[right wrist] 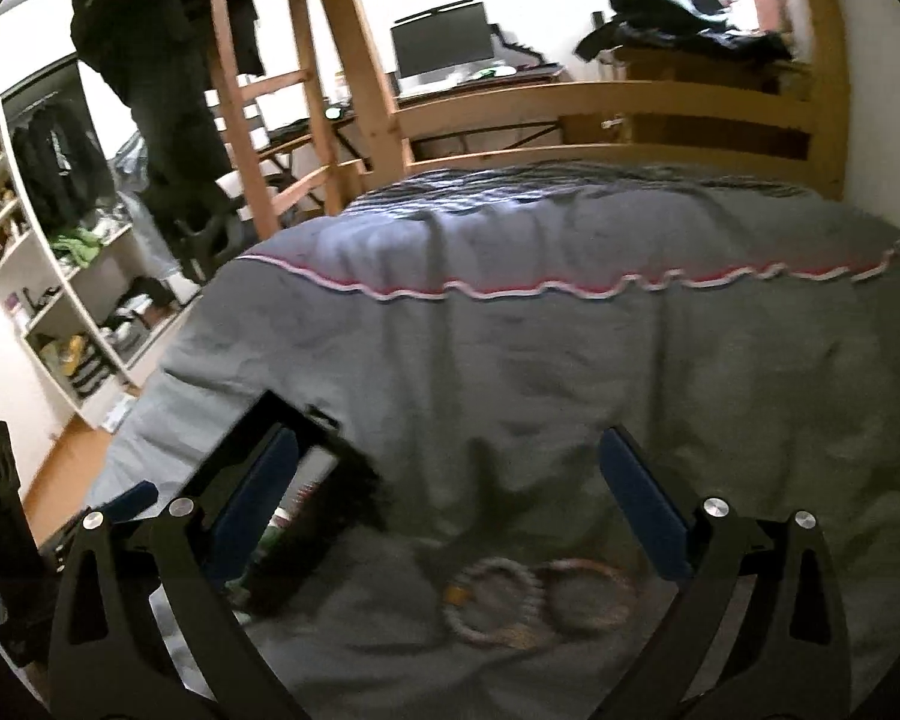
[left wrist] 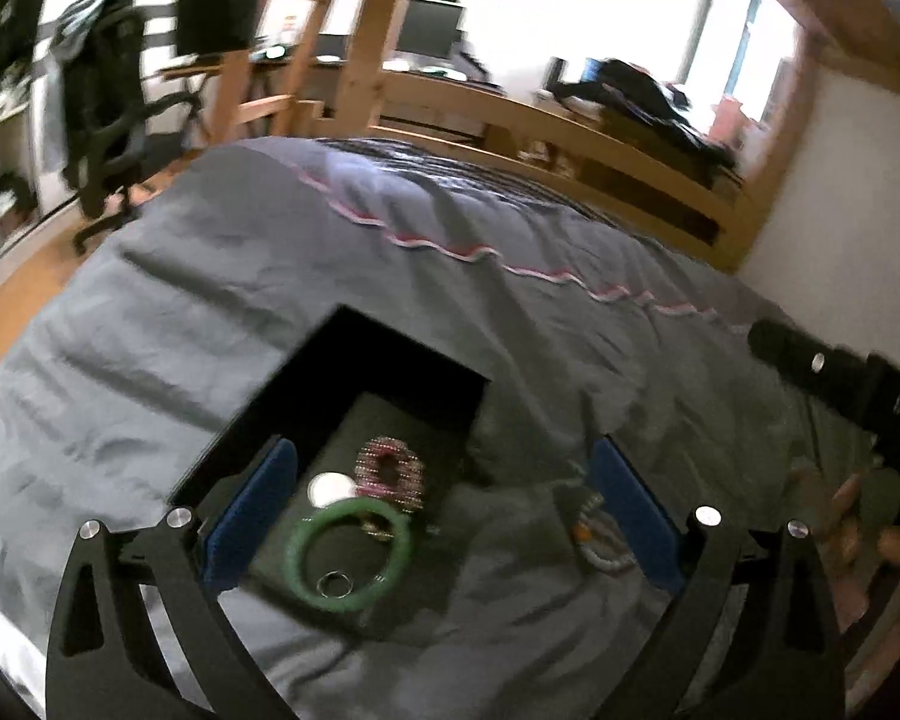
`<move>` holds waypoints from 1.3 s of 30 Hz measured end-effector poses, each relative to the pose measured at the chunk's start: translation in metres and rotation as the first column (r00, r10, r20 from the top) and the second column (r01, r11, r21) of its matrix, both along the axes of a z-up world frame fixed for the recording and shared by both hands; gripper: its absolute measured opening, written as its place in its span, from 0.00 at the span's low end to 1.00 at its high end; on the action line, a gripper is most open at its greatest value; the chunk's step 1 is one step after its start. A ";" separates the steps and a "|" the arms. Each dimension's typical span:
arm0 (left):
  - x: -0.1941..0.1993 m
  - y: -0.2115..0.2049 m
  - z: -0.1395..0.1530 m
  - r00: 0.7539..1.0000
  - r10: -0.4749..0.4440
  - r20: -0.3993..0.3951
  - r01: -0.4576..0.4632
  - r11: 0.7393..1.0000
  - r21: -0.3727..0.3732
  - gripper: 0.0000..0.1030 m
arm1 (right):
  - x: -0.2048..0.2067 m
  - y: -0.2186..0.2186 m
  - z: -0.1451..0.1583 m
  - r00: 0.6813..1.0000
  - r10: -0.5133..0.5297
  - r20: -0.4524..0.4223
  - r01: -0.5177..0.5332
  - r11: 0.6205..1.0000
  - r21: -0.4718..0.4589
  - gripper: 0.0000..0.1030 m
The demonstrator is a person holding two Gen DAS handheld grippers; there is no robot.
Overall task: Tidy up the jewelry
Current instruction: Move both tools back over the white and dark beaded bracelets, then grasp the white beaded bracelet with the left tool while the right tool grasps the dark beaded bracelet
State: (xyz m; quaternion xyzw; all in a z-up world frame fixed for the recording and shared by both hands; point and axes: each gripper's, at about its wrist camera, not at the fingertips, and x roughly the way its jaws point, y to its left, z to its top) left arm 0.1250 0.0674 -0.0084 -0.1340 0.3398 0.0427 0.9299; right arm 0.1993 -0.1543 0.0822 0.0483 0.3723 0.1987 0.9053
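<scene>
A black jewelry box [left wrist: 306, 384] lies open on the grey bedspread [left wrist: 330, 240]. In it are a green bangle [left wrist: 349, 558], a pink beaded bracelet [left wrist: 390, 471], a white round piece [left wrist: 332, 489] and a small metal ring [left wrist: 334, 585]. My left gripper [left wrist: 444, 510] is open and empty above the box. Beaded bracelets [left wrist: 600, 540] lie on the bedspread to the right of the box; in the right wrist view they [right wrist: 534, 603] lie just below my open, empty right gripper [right wrist: 450, 492]. The box [right wrist: 306, 516] shows at that view's lower left.
A wooden bed frame [right wrist: 600, 108] and ladder [right wrist: 252, 78] stand beyond the bed. A desk with a monitor [right wrist: 441, 48], an office chair [left wrist: 105, 120] and white shelves [right wrist: 48, 276] are further off. The right gripper's body [left wrist: 840, 384] shows at the left view's right edge.
</scene>
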 end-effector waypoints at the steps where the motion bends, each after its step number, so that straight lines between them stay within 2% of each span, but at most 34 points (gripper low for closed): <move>1: 0.000 -0.007 -0.001 1.000 -0.016 -0.001 0.016 1.000 0.007 0.94 | -0.001 -0.009 0.001 1.000 -0.012 -0.002 0.012 1.000 -0.012 0.96; 5: 0.006 -0.031 -0.013 0.995 -0.094 -0.018 0.094 0.996 0.007 0.94 | -0.004 -0.042 -0.006 0.999 -0.048 -0.026 0.046 0.998 -0.051 0.96; 10: 0.016 -0.066 -0.036 0.980 -0.190 -0.066 0.191 0.981 0.010 0.94 | -0.004 -0.066 -0.039 0.996 -0.049 -0.075 0.043 0.995 -0.088 0.96; 12: 0.019 -0.081 -0.046 0.970 -0.228 -0.085 0.230 0.973 0.020 0.94 | 0.000 -0.064 -0.054 0.993 -0.027 -0.118 0.018 0.997 -0.078 0.96; 14: 0.021 -0.097 -0.057 0.961 -0.256 -0.103 0.261 0.965 0.033 0.94 | 0.003 -0.064 -0.068 0.984 0.000 -0.179 -0.006 1.000 -0.031 0.93; 17: 0.022 -0.120 -0.070 0.940 -0.318 -0.125 0.326 0.944 0.052 0.94 | 0.008 -0.060 -0.079 0.975 0.047 -0.215 -0.054 0.998 -0.025 0.69; 18: 0.022 -0.126 -0.073 0.935 -0.333 -0.125 0.343 0.937 0.065 0.94 | 0.011 -0.060 -0.084 0.972 0.059 -0.226 -0.069 0.997 -0.033 0.66; 20: 0.026 -0.138 -0.077 0.923 -0.363 -0.125 0.374 0.924 0.081 0.94 | 0.013 -0.061 -0.090 0.965 0.080 -0.248 -0.091 0.995 -0.032 0.52; 22: 0.029 -0.143 -0.080 0.915 -0.382 -0.127 0.394 0.916 0.080 0.94 | 0.017 -0.065 -0.098 0.955 0.095 -0.280 -0.107 0.994 -0.028 0.52; 27: 0.041 -0.150 -0.092 0.912 -0.382 -0.150 0.397 0.914 0.083 0.81 | 0.025 -0.078 -0.114 0.935 0.091 -0.343 -0.087 0.996 0.027 0.50; 29: 0.048 -0.146 -0.094 0.917 -0.373 -0.143 0.385 0.921 0.065 0.75 | 0.028 -0.080 -0.120 0.929 0.082 -0.362 -0.075 0.997 0.034 0.50; 31: 0.056 -0.139 -0.094 0.927 -0.352 -0.132 0.359 0.933 0.032 0.75 | 0.030 -0.081 -0.126 0.921 0.081 -0.380 -0.071 0.997 0.041 0.50; 33: 0.061 -0.137 -0.096 0.931 -0.339 -0.134 0.344 0.939 0.015 0.67 | 0.030 -0.077 -0.129 0.920 0.092 -0.382 -0.083 0.996 0.038 0.50; 37: 0.069 -0.142 -0.110 0.917 -0.354 -0.185 0.365 0.931 0.029 0.50 | 0.030 -0.065 -0.133 0.915 0.124 -0.385 -0.130 0.991 0.011 0.50; 39: 0.070 -0.146 -0.119 0.907 -0.357 -0.221 0.376 0.925 0.048 0.48 | 0.031 -0.057 -0.141 0.907 0.115 -0.404 -0.144 0.989 -0.041 0.50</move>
